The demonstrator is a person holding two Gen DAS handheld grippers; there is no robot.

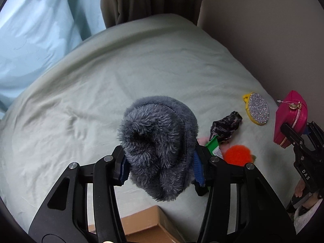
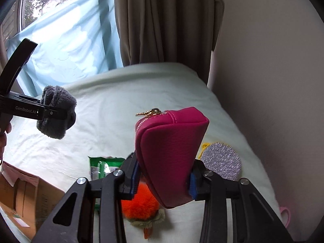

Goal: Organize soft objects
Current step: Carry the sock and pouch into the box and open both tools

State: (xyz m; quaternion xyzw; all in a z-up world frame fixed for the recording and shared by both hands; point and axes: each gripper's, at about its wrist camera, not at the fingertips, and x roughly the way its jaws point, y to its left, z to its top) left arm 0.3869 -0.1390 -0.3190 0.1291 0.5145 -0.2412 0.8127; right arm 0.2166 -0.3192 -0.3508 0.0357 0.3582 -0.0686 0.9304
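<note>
My left gripper (image 1: 161,167) is shut on a grey fluffy plush (image 1: 158,141) and holds it above the pale green bed (image 1: 121,77). It also shows in the right wrist view (image 2: 56,111) at the far left. My right gripper (image 2: 164,180) is shut on a magenta zip pouch (image 2: 172,154), held above the bed; the pouch shows in the left wrist view (image 1: 290,117) at the right. On the bed lie an orange pom-pom (image 1: 238,155), a green packet (image 1: 213,144), a dark patterned cloth (image 1: 225,128) and a yellow glittery oval (image 1: 258,108).
An open cardboard box (image 2: 22,200) stands beside the bed at the lower left; its corner shows in the left wrist view (image 1: 145,224). A wall (image 2: 263,81) runs along the bed's right side. Curtains (image 2: 162,20) and a light blue sheet (image 2: 66,40) hang at the back.
</note>
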